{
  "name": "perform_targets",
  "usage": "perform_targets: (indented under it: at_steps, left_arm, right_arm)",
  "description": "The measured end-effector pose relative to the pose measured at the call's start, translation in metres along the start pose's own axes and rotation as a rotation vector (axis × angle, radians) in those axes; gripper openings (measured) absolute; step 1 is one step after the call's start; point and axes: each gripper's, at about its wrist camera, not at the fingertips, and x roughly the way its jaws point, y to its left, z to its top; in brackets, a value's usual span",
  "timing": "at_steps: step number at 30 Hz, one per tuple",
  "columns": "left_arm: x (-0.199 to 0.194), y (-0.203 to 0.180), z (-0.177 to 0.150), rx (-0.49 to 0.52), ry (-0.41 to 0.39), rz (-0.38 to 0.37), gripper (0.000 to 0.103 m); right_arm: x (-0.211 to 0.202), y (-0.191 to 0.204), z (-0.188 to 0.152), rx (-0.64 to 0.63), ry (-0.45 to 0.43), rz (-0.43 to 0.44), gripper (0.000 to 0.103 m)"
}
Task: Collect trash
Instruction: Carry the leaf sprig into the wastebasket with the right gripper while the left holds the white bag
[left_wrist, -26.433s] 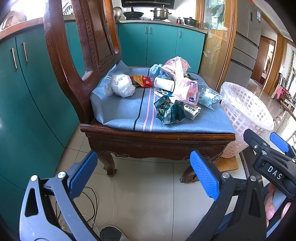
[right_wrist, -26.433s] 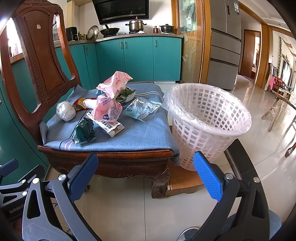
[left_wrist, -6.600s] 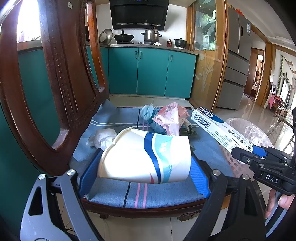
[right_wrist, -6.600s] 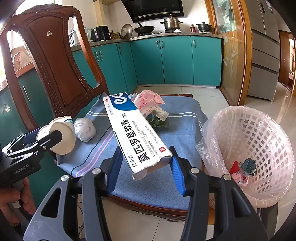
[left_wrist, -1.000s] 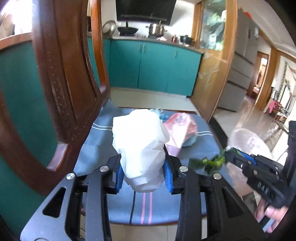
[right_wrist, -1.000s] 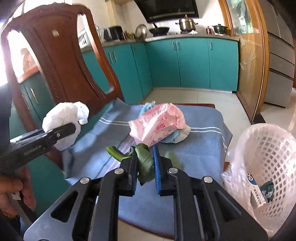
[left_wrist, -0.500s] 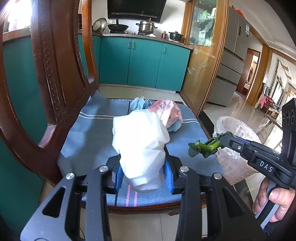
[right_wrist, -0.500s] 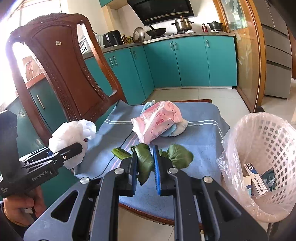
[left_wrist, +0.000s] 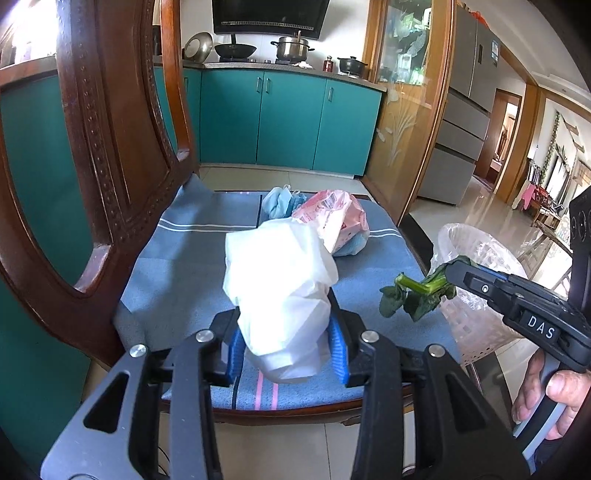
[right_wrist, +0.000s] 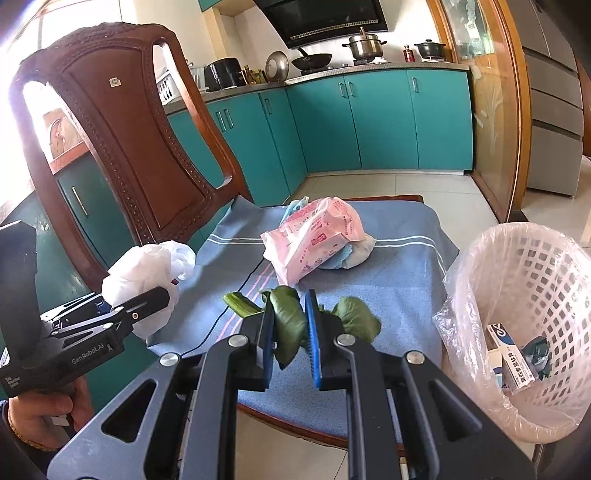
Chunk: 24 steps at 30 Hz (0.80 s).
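The left tool (left_wrist: 286, 349) pinches a crumpled white bag (left_wrist: 282, 291) between its blue pads (left_wrist: 338, 350); the bag bulges up and forward out of the grip, and it is held above the front part of the chair cushion (left_wrist: 177, 266). The right tool (right_wrist: 290, 334) is pressed nearly together on a bunch of green leaves (right_wrist: 288, 325); a stalk sticks out to the left of the pads and one leaf hangs to the right; in the left view the same leaves (left_wrist: 415, 293) hang from the tip of the right tool (left_wrist: 452, 271), near the right edge of the cushion and just before the basket (left_wrist: 476, 258).

On the cushion, further back, lies a pink packet (right_wrist: 314, 236); it rests partly on a blue and white cloth (right_wrist: 349, 256), touching it. The cushion is blue with pale stripes and lies on a dark wooden chair (right_wrist: 129, 140) with a carved back.

The basket (right_wrist: 528, 273) is white with a clear liner and stands on the floor just beside the right side of the chair; inside it are a white and blue box (right_wrist: 511, 360) and a dark green wrapper (right_wrist: 537, 350), close together. A hand (left_wrist: 554, 395) holds the handle of the right tool; another hand (right_wrist: 48, 410) holds the left tool.
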Motion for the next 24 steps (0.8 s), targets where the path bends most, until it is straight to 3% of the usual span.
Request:
perform_targets:
  at_steps: [9, 13, 19, 22, 24]
  left_arm:
    - [0.001, 0.001, 0.001, 0.000, 0.004, 0.004, 0.039]
    - [0.002, 0.003, 0.001, -0.001, 0.006, 0.004, 0.039]
    - [0.003, 0.002, 0.000, 0.001, 0.009, 0.001, 0.040]
    - [0.004, -0.002, -0.001, 0.007, 0.011, -0.010, 0.040]
    - [0.005, -0.006, -0.001, 0.018, 0.010, -0.025, 0.040]
  right_arm:
    - [0.001, 0.003, -0.002, -0.008, 0.000, -0.004, 0.016]
    - [-0.011, -0.008, 0.005, 0.015, -0.046, -0.029, 0.016]
    - [-0.051, -0.068, 0.025, 0.138, -0.162, -0.132, 0.016]
    - [-0.065, -0.116, 0.022, 0.245, -0.169, -0.211, 0.018]
    - [-0.063, -0.147, 0.015, 0.341, -0.125, -0.237, 0.053]
